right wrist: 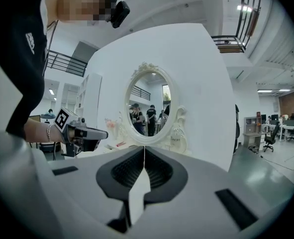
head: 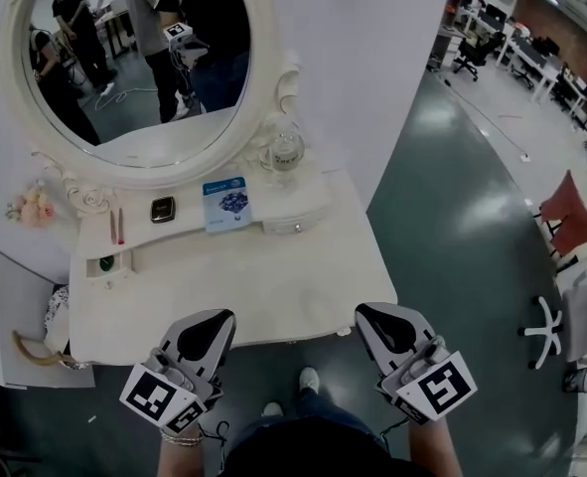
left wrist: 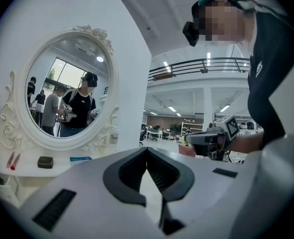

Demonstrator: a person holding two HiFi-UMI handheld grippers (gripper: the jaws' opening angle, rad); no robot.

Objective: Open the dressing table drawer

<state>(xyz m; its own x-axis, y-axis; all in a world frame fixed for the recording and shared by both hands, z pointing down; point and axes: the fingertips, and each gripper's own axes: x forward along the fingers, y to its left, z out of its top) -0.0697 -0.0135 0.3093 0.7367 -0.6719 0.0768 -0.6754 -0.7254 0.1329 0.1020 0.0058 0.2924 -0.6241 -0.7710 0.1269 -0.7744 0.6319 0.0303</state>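
At bench (head: pixel 273 291) edge well in front of mirror (head: pixel 134 58), left gripper (head: pixel 216 322) & right gripper (head: pixel 370 318) hover, fingers closed on nothing; small drawer (head: pixel 295 225) below mirror's right side shut, open compartment (head: pixel 106 265) below its left side holds sth green.

Dressing table (head: pixel 273 301) front face hidden
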